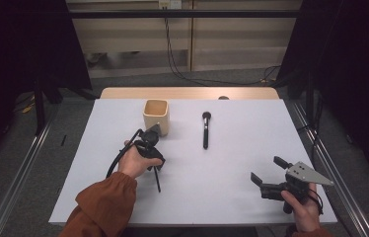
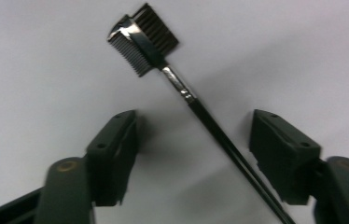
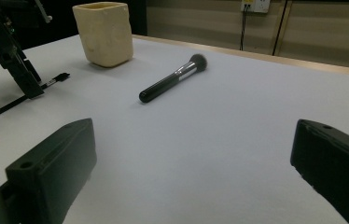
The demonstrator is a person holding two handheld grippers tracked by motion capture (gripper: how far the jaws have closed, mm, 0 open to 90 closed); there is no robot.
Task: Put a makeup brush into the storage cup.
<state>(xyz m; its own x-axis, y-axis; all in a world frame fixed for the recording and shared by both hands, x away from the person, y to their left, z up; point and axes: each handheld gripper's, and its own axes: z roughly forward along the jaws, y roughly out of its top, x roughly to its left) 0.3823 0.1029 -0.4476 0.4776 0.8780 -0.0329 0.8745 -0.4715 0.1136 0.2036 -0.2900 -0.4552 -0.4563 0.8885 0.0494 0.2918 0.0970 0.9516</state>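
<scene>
From the high view, the left gripper (image 1: 154,134) was down on the white table (image 1: 251,197) just in front of the cream cup (image 1: 156,116), over the thin brow comb (image 1: 157,180), while the right gripper (image 1: 267,174) waited apart and empty near the right edge. In the left gripper view the comb's handle (image 2: 219,135) ran slantwise between jaws not yet touching it; best to centre on it before squeezing. The right gripper view showed the powder brush (image 3: 170,79) lying free mid-table

Cream cup (image 3: 103,32), black powder brush (image 3: 172,78), white table (image 3: 219,140)
</scene>
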